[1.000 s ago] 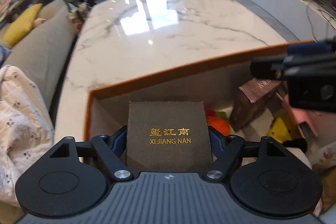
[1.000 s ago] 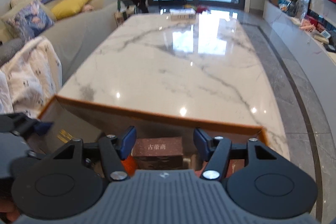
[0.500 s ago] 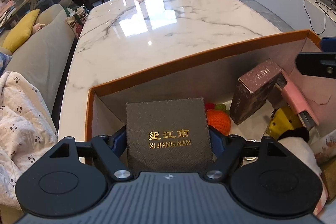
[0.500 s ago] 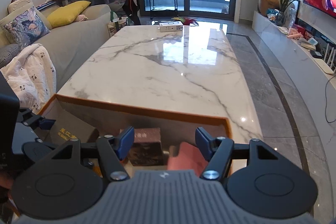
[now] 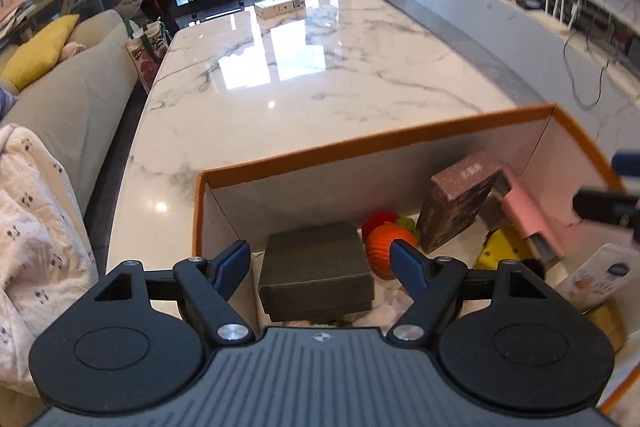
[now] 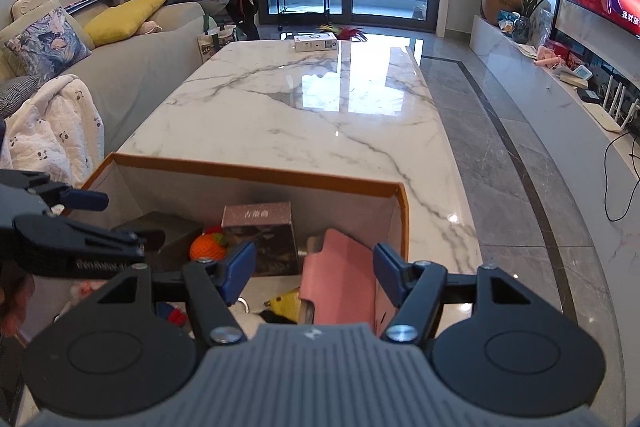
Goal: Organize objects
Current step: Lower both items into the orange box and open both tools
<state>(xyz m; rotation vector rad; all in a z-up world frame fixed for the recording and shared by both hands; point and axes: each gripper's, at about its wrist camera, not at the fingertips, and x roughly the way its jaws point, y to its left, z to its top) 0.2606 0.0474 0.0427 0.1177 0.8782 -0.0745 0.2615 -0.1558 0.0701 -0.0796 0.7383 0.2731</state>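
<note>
orange-rimmed box (image 5: 372,143), dark grey case (image 5: 316,269) (speckled)

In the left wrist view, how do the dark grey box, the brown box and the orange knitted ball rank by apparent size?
1. Dark grey box, though it is nearest the camera.
2. Brown box, leaning, farther back; true ranking against the first is unsure.
3. Orange knitted ball, clearly smallest.

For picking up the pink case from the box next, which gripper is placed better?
Right. The right gripper is open directly above the pink case, while the left gripper hangs over the dark grey box at the other end.
</note>
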